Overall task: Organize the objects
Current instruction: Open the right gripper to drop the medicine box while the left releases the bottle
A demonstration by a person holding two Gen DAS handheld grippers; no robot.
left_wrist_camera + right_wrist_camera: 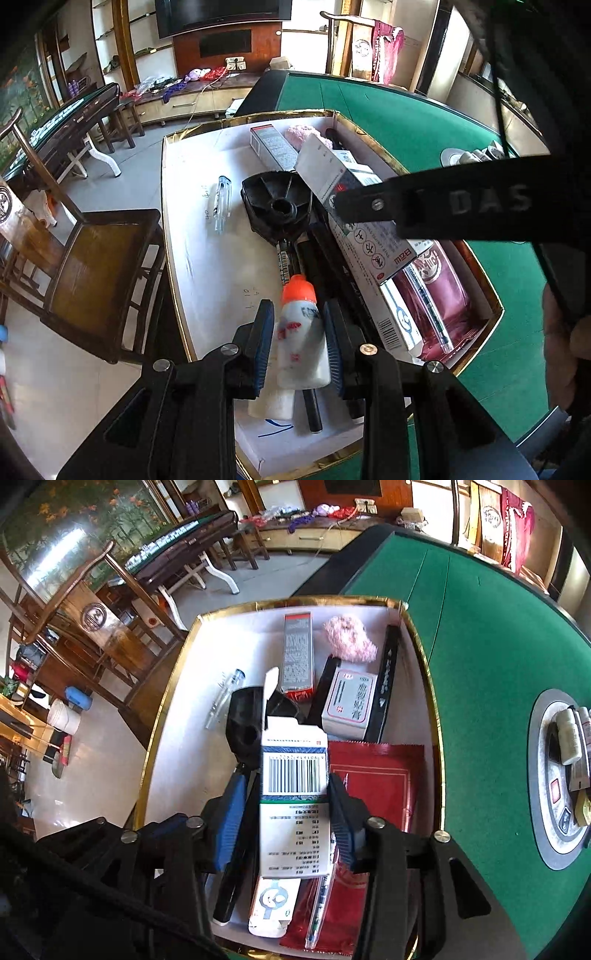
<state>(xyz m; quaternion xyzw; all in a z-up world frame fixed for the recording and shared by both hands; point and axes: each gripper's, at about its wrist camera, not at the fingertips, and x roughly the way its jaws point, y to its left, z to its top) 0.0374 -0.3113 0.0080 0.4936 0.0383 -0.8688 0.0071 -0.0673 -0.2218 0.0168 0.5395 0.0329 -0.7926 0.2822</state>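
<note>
A white gold-rimmed box (pixel 173 206) (pixel 173 716) lies on the green table and holds several items. My left gripper (pixel 299 328) is shut on a small white bottle with an orange cap (pixel 301 332), held over the box's near end. My right gripper (pixel 286 805) is shut on a white and green carton with a barcode (pixel 295 786), its flap open, held over the box. The carton and one right finger also show in the left wrist view (pixel 354 206). In the box lie a black plastic disc (pixel 277 203), black markers (pixel 321 258), a red packet (pixel 376 775) and a pink fluffy item (pixel 349 638).
The box also holds a grey and red carton (pixel 297 653), a small white carton (pixel 349 701), a long black case (pixel 386 679) and a clear tube (pixel 222 206). A round panel in the table (pixel 543 775) carries small bottles. A wooden chair (pixel 99 280) stands left of the table.
</note>
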